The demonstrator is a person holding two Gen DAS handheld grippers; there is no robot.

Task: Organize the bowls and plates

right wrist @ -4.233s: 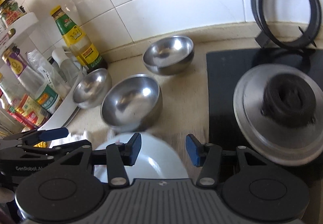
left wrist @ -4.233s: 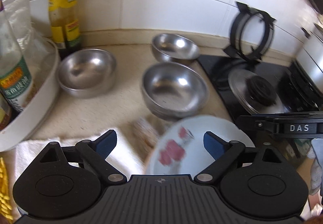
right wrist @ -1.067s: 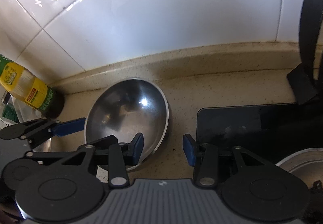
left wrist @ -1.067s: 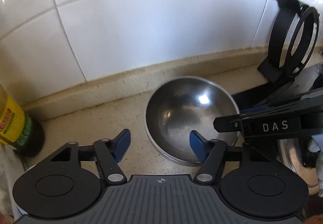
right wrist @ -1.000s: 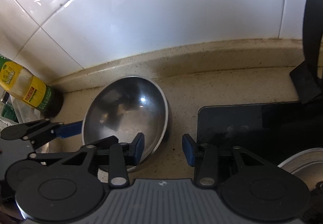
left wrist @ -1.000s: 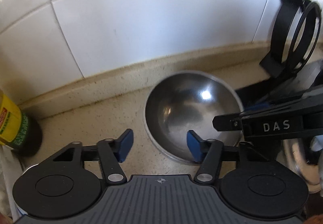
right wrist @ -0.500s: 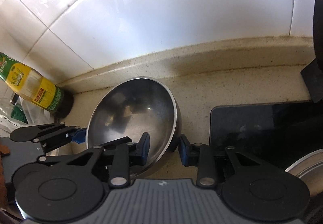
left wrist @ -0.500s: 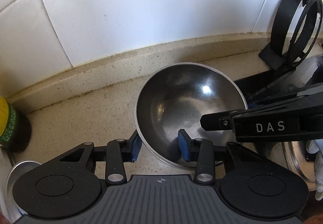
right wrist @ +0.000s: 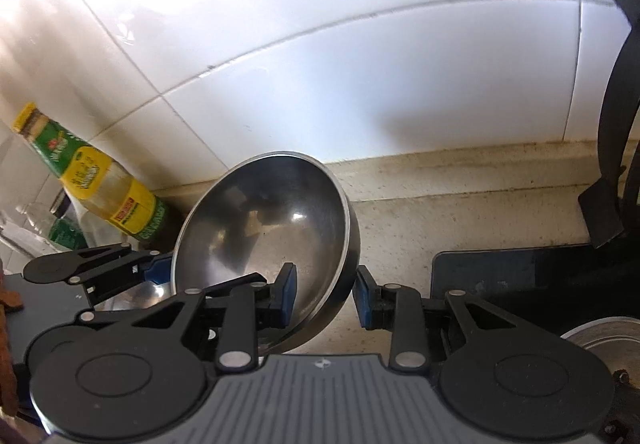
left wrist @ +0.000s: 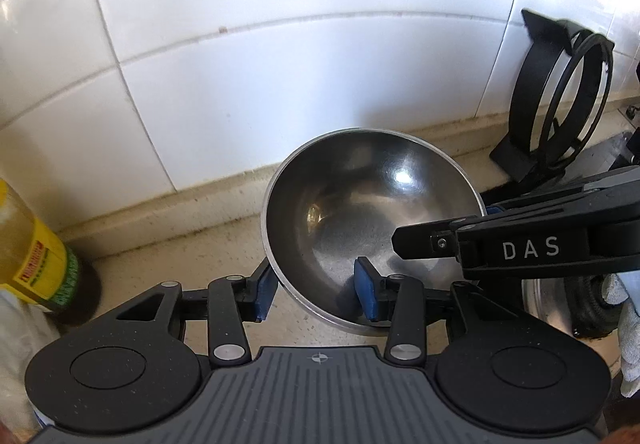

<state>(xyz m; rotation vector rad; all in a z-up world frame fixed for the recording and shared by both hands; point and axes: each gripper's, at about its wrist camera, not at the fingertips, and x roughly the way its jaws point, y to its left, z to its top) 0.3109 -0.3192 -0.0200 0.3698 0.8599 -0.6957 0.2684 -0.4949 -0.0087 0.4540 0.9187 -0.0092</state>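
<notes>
While both grippers clamp the same steel bowl (left wrist: 370, 212), the step in hand reads as a two-handed lift of it off the counter (left wrist: 160, 264), ahead of stacking. Left gripper (left wrist: 316, 294): jaws narrow, having just closed on the near-left rim, one blue pad outside the wall, the other inside. Right gripper (right wrist: 324, 294): likewise just closed, pinching the near-right rim, inner pad in the bowl, outer pad against its dark outer wall. Bowl sits directly ahead of both sets of fingers and appears tilted, its far edge up toward the tiled wall (left wrist: 280, 64). Sauce bottle (right wrist: 92, 184) stands off to the left of the grippers, a black stove ring (left wrist: 560, 104) leans to the right. Judgement: next move calls for keeping both hands level with each other, carrying the bowl back toward the other bowls and lowering it squarely before releasing; uneven pull could slip a rim.
</notes>
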